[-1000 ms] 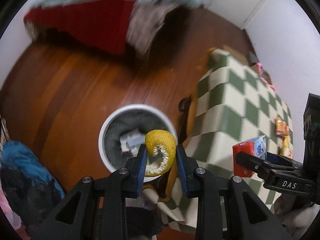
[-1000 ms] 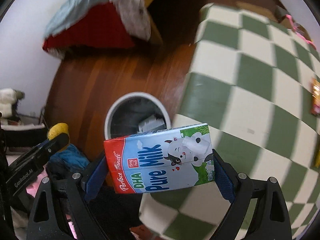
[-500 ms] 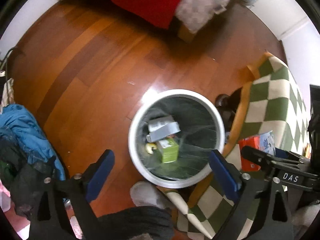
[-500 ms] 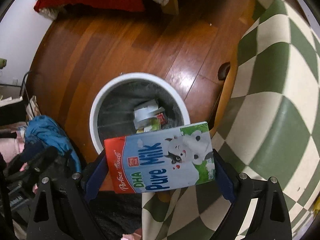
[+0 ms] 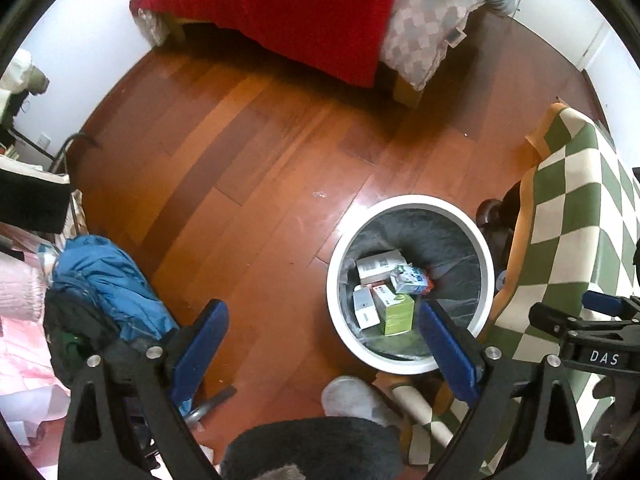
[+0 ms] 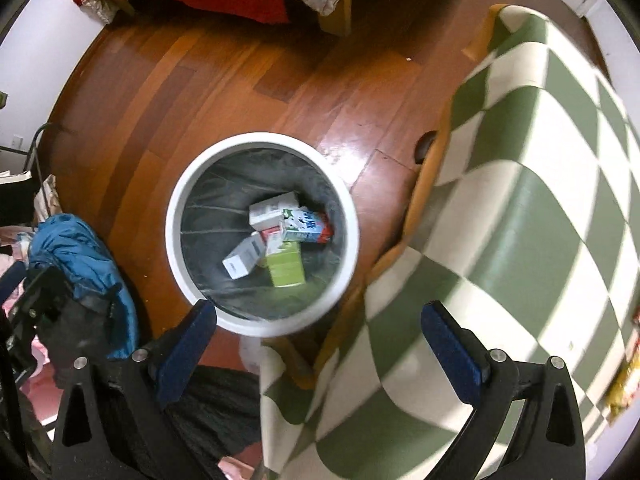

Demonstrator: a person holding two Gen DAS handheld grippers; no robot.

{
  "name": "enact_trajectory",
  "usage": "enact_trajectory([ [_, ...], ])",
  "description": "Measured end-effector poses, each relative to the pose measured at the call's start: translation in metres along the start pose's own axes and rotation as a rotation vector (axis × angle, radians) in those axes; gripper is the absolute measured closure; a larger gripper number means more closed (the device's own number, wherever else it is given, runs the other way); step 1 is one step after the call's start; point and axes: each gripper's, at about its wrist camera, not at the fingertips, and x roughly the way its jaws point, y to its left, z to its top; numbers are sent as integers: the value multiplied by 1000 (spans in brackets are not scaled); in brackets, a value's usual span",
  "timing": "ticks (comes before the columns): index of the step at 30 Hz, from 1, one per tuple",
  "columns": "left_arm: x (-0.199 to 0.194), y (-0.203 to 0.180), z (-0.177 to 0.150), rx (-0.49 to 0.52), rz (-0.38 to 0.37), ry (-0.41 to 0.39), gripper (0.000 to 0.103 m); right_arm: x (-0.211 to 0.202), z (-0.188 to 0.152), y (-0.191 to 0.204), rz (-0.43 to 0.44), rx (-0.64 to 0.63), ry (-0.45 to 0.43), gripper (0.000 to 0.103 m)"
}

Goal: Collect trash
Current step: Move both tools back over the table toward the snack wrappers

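A white round trash bin [image 5: 486, 256] [image 6: 176, 248] with a dark liner stands on the wood floor beside the table. Inside lie several cartons: the red, white and blue milk carton [image 6: 306, 228] [image 5: 412, 280], a green box [image 6: 286, 268] [image 5: 398, 312] and white boxes [image 6: 244, 258]. My left gripper [image 5: 324, 336] is open and empty, above the floor just left of the bin. My right gripper [image 6: 320, 340] is open and empty, above the bin's near rim and the table edge. The right gripper also shows in the left wrist view [image 5: 576, 320].
A table with a green and white checked cloth [image 6: 520, 200] [image 5: 568, 208] stands right of the bin. A bed with a red cover [image 5: 312, 20] is at the far side. A blue garment pile [image 5: 108, 280] [image 6: 76, 256] lies left. Snack packets [image 6: 624, 372] lie at the table's right edge.
My right gripper opened and the milk carton dropped into the bin. My left gripper let go of the yellow peel earlier, stays open and has shifted left of the bin.
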Motion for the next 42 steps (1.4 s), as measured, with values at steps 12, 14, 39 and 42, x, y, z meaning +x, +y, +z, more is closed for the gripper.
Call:
enact_trajectory([
  [12, -54, -14, -29, 45, 0, -77, 6, -62, -60, -7, 32, 40, -123, 0],
  [14, -68, -14, -34, 42, -6, -96, 6, -79, -71, -8, 40, 36, -153, 0],
  [39, -203, -91, -84, 127, -106, -315, 6, -248, -203, -125, 253, 289, -462, 0],
  [42, -191, -132, -87, 181, -117, -307, 6, -239, -225, -182, 208, 407, -448, 0],
])
